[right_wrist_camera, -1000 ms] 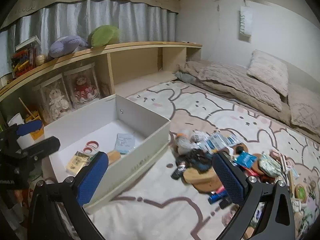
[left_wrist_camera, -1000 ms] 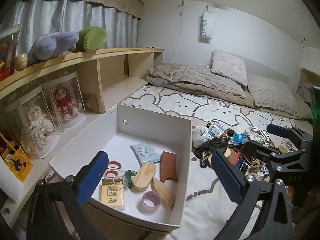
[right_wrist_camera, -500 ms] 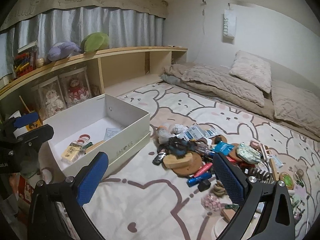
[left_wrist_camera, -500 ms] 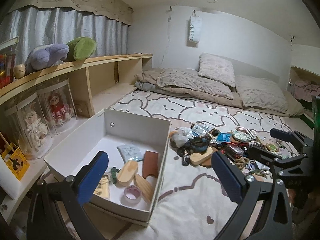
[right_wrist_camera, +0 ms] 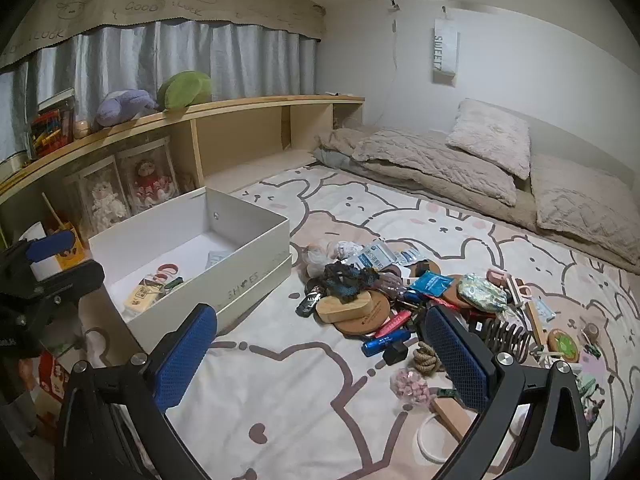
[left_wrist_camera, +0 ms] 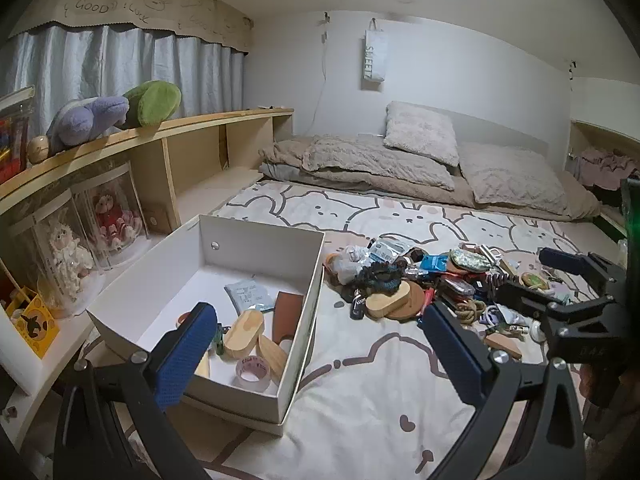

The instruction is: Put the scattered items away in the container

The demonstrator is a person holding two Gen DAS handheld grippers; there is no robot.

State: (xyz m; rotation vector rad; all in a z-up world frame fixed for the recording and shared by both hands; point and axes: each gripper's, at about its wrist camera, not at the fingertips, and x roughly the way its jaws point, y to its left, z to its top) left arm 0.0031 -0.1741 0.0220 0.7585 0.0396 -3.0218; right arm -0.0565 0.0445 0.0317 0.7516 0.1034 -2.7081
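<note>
Over the last second I have pulled both grippers up and back from the bed. The left gripper [left_wrist_camera: 316, 344], which hung close over the white box [left_wrist_camera: 304, 312], now sits farther off, so the whole box and the pile of clutter [left_wrist_camera: 420, 280] show. The right gripper [right_wrist_camera: 320, 356] has drawn away too; more of the pile [right_wrist_camera: 400, 300] and bedspread [right_wrist_camera: 288, 392] appears beneath it.
</note>
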